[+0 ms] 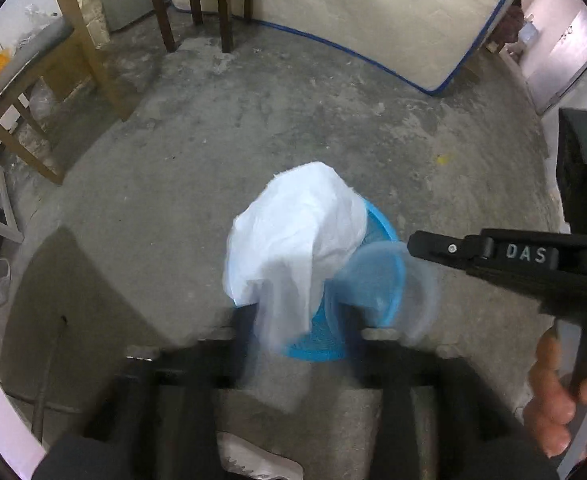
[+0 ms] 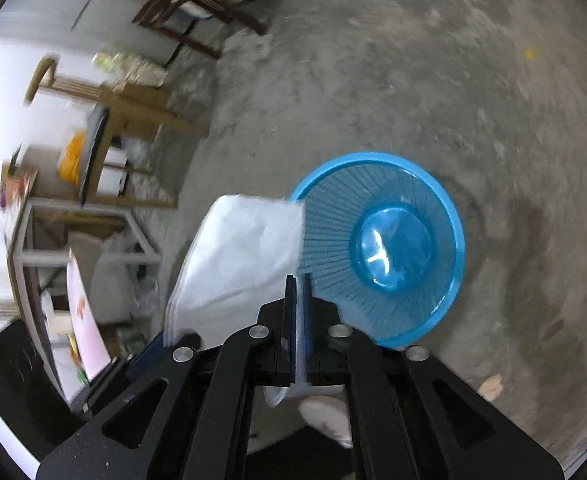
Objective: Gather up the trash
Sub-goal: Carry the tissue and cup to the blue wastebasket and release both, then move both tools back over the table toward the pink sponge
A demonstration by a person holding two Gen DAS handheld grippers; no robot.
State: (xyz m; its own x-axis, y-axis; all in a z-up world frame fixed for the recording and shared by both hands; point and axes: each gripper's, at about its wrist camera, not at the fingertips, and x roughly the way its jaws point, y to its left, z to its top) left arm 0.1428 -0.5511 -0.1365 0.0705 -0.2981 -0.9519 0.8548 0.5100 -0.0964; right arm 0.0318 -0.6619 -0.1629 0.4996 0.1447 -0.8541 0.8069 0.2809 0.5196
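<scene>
A round blue slatted basket (image 2: 381,248) stands on the concrete floor. A white plastic bag (image 1: 297,232) is draped over its near-left rim and hides most of it in the left wrist view. My left gripper (image 1: 297,320) is open just above the basket (image 1: 385,232), and the bag's lower edge hangs loose between its blurred fingers. My right gripper (image 2: 299,296) has its jaws a narrow gap apart, with a thin strip of the bag (image 2: 237,256) lying in that gap. In the left wrist view the right gripper (image 1: 413,244) reaches in from the right, held by a hand (image 1: 553,400).
Wooden chairs (image 1: 197,4) and a light wooden table (image 1: 53,64) stand at the back left. A mattress (image 1: 393,12) leans on the far wall. A cluttered shelf (image 2: 73,240) lies left. A white shoe (image 1: 253,460) is close under the grippers.
</scene>
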